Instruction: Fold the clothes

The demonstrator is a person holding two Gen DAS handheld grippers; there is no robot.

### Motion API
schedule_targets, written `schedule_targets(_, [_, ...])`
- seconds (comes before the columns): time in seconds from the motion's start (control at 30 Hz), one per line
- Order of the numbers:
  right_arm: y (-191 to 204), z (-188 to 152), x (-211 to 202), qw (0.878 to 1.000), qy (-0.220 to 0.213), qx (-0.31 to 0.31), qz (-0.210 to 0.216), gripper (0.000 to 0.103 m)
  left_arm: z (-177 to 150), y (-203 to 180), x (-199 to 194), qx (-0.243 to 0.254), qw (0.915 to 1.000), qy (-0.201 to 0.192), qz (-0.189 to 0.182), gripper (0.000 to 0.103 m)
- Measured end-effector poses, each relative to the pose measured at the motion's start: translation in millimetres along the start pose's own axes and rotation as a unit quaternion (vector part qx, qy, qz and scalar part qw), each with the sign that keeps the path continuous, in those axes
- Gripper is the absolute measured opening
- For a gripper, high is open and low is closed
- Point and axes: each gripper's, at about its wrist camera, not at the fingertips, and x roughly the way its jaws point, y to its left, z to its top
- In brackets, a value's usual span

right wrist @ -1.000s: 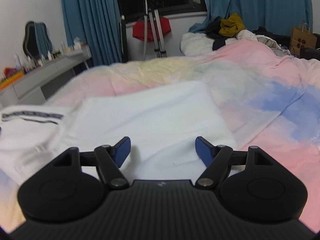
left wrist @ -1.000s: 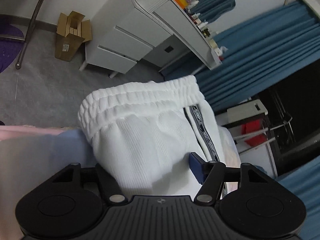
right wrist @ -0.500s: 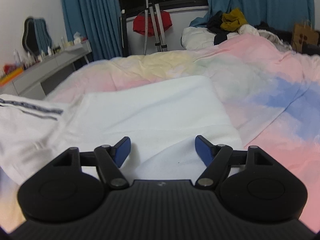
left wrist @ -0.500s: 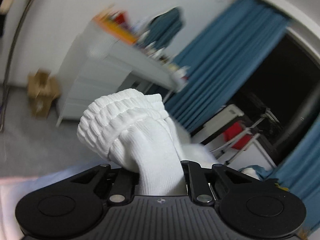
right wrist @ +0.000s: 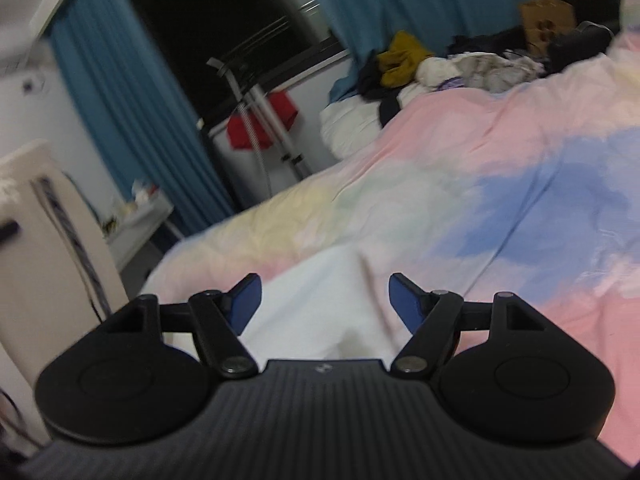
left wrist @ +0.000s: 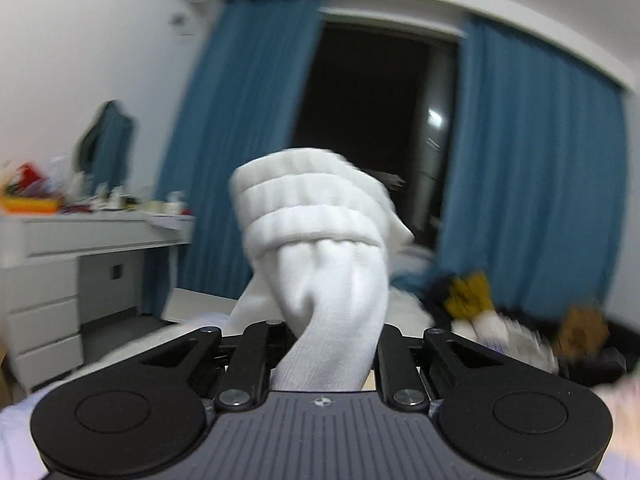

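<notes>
Now your left gripper [left wrist: 330, 344] pinches the white pants [left wrist: 320, 240] by the waistband, lifted for folding; your right gripper [right wrist: 325, 304] hovers, jaws apart, over the bed [right wrist: 520, 184].

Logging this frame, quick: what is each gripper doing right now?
Left gripper: shut on the white pants, bunched at the waistband.
Right gripper: open, holding nothing, above white fabric on the bed.

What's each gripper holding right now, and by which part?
Left gripper is shut on the white pants, pinched just below the elastic waistband. Right gripper is open, holding nothing.
</notes>
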Motion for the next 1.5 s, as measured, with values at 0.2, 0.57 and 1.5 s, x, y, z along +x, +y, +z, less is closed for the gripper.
schedule_targets(0.2, [-43,21,-6,0.998,-0.014,0.067,0.002,0.074,-110,-103,16,0.157,0.9834,0.075,-0.051,0.015])
schedule_targets(0.57, [-78,14,41,0.968,0.081,0.199,0.128,0.068,-170,-123,19,0.271,0.9496,0.13,-0.088,0.027])
schedule_targets(1.5, [-24,57,112,0.971,0.089,0.113,0.191,0.018,-149,-62,-22,0.237,0.9502,0.126,-0.159,0.013])
